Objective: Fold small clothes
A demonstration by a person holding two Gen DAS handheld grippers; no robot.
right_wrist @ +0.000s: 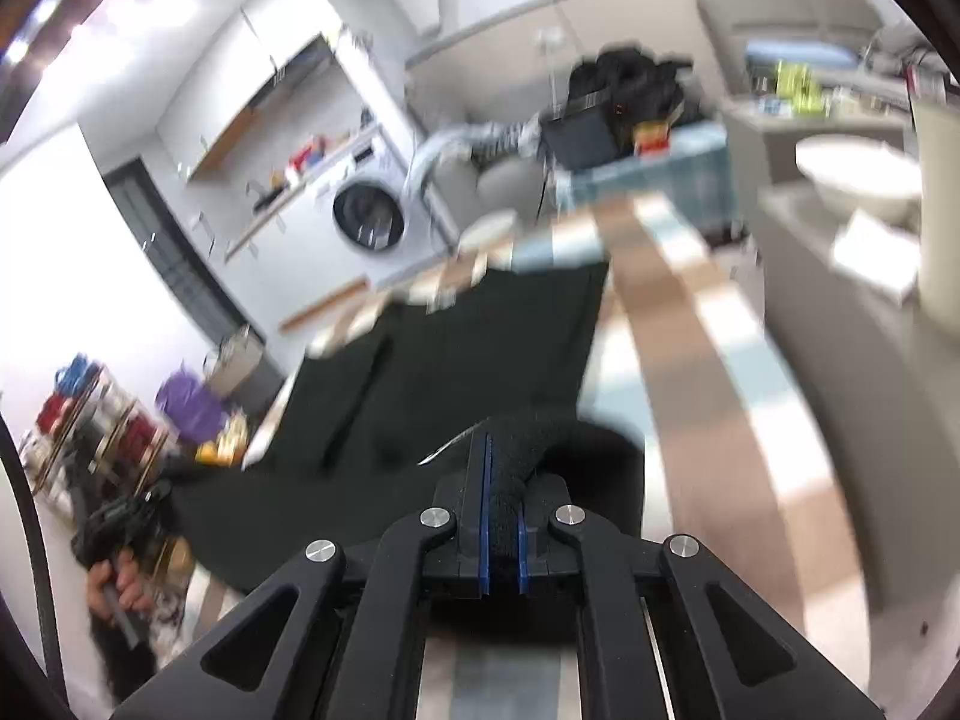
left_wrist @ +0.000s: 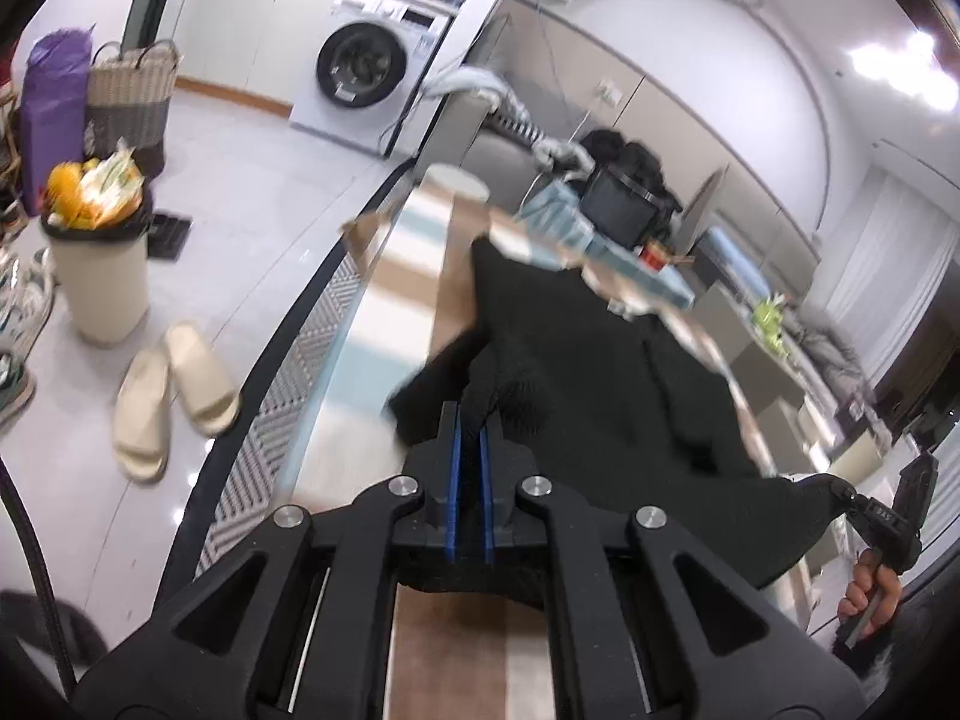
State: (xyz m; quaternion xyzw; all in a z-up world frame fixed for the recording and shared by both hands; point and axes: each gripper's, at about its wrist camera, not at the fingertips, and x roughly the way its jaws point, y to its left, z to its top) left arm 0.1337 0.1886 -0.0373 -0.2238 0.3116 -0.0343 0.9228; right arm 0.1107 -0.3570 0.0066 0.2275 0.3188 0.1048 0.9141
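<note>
A black garment [left_wrist: 588, 372] lies spread over a striped brown, white and pale-blue tabletop [left_wrist: 396, 312], its near edge lifted. My left gripper [left_wrist: 471, 420] is shut on a pinch of that edge, the cloth bunched between its blue pads. Across in the right wrist view, the same black garment [right_wrist: 468, 348] stretches away over the tabletop [right_wrist: 690, 324]. My right gripper [right_wrist: 504, 468] is shut on a thick rolled fold of it. Each view shows the other gripper at its edge, held by a hand [left_wrist: 870, 588] [right_wrist: 117, 582], with the cloth hanging between the two.
Left of the table on the floor stand a full cream bin [left_wrist: 102, 276], a pair of slippers [left_wrist: 174, 390] and a woven basket [left_wrist: 129, 96]. A washing machine [left_wrist: 360, 69] stands behind. A black bag [left_wrist: 624, 192] and clutter sit at the table's far end.
</note>
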